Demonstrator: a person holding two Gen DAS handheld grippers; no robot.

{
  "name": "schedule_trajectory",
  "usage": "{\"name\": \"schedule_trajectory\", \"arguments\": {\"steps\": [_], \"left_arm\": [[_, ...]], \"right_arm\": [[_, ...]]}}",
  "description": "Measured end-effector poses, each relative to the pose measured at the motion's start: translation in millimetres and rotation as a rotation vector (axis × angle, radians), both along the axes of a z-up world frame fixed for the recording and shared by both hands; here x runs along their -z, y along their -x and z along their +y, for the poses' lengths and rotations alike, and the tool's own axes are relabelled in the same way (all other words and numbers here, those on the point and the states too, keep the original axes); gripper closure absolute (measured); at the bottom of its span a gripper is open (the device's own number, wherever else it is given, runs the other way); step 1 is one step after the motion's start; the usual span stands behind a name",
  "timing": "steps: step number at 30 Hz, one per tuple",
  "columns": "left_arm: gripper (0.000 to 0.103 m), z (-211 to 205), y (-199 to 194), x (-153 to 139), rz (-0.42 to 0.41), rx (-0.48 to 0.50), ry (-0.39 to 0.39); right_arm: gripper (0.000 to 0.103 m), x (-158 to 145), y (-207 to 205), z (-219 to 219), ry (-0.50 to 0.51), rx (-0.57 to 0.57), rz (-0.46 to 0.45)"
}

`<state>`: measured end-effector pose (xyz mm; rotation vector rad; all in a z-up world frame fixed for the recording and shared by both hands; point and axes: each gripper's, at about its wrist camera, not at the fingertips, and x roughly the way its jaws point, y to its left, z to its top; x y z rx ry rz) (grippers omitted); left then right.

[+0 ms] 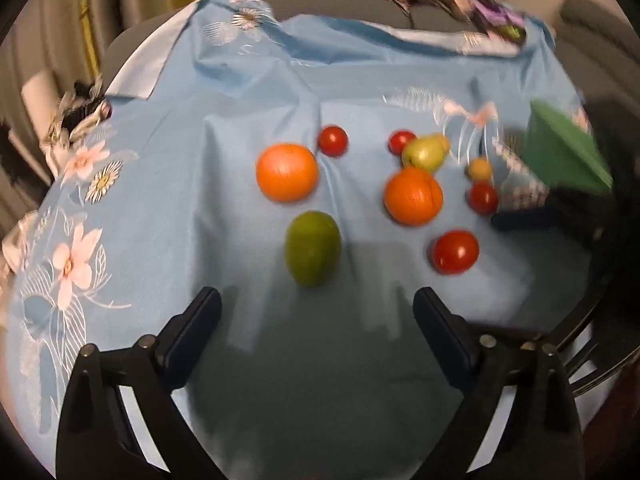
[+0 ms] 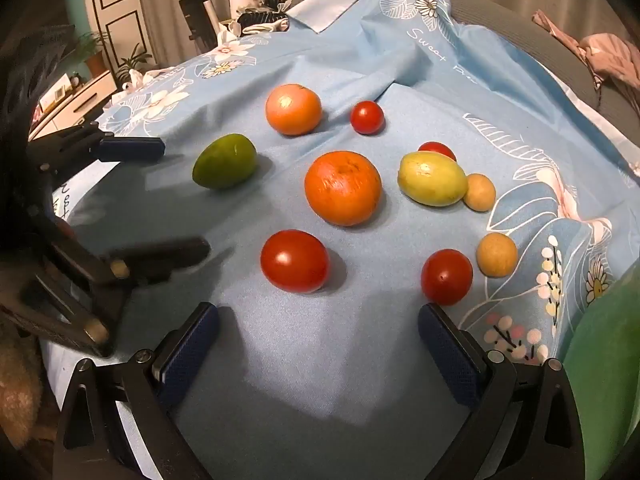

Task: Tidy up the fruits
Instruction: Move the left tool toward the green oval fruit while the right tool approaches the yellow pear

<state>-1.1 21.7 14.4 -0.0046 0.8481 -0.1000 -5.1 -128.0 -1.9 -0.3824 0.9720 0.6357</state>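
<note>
Left wrist view: left claw hangs released above the blue cloth, nothing between its jaws. The green fruit lies just ahead, a little left of the claw's midline, long axis running away from the claw, so the jaws would straddle its narrow width. Beyond it: two oranges, four tomatoes with the nearest ahead to the right, one pale pear-like fruit, one small yellow fruit. Right wrist view: right claw also released and empty, above the cloth's near edge. The big tomato sits just ahead of its left finger; a second just ahead of its right. Count here: four tomatoes, two oranges, one green fruit, one pale fruit, two small yellow ones. Left claw is nearer the green fruit, right nearer the tomatoes.
</note>
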Motion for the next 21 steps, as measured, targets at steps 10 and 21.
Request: {"name": "schedule_trajectory", "arguments": {"steps": [10,21], "left_arm": [[0.007,17,11,-36,-0.08,-0.074,0.181],[0.008,40,26,-57,-0.15,-0.103,0.311]], "right_arm": [[0.001,1,-4,11,0.04,0.083,0.017],[0.001,-22,-3,-6,0.082,0.206,-0.009]]}}
